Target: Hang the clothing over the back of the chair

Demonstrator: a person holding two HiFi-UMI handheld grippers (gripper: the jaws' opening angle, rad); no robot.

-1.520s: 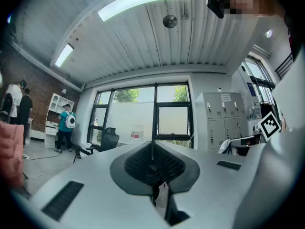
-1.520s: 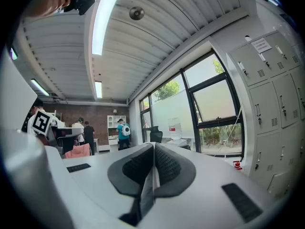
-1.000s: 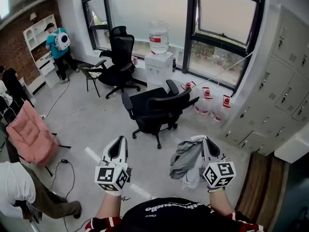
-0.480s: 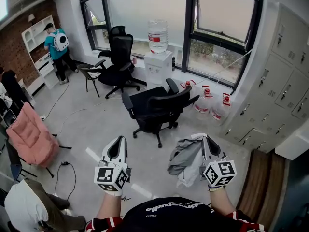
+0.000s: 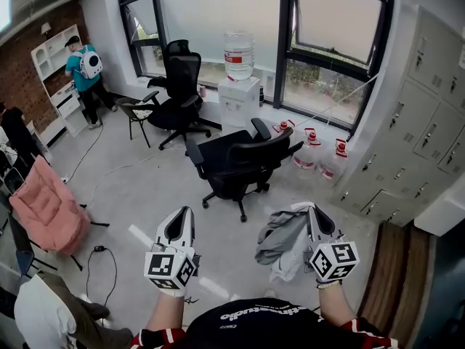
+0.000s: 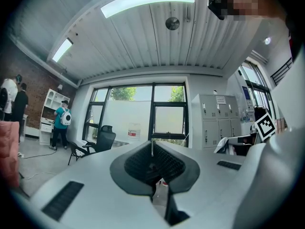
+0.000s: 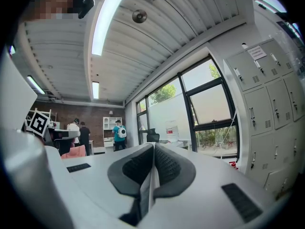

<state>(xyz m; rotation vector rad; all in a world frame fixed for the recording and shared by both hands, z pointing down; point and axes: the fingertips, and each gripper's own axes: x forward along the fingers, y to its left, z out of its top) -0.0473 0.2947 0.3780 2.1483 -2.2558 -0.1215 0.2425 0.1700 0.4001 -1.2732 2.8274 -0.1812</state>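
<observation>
Dangling from the clamped right gripper, the clothing shows whole only in the head view, with the chair ahead. The left gripper is closed, empty.

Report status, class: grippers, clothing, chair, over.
Left gripper shut, empty. Right gripper shut on grey-and-white fabric garment, hanging from its jaws. Black office chair ahead, back bare, not yet reached. Only grey floor between.
</observation>
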